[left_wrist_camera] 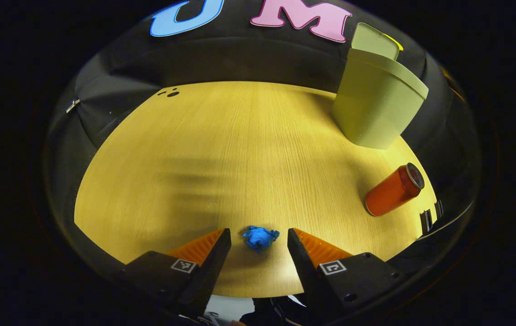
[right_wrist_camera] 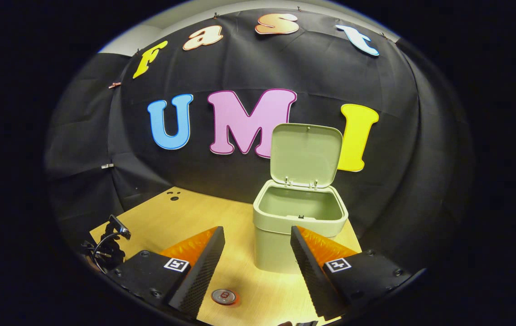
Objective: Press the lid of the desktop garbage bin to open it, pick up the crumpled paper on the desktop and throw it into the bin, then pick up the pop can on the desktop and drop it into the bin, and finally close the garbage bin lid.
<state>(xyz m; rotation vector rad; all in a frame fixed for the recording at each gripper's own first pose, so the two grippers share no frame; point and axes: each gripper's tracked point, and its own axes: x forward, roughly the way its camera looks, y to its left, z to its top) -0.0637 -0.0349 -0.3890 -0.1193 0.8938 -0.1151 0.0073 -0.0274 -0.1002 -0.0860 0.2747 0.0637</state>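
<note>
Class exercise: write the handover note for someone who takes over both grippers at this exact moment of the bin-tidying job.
Left gripper: open, low over the table, with the crumpled paper between its fingertips, not yet gripped.
Right gripper: open, holding nothing, facing the bin.
Bin lid is up; the bin looks empty inside.
Pop can stands on the table near the bin.
Done: lid opened.
Left: grip and bin the paper, bin the can, close the lid.

Blue paper (left_wrist_camera: 260, 237) — red can (left_wrist_camera: 393, 190)
</note>
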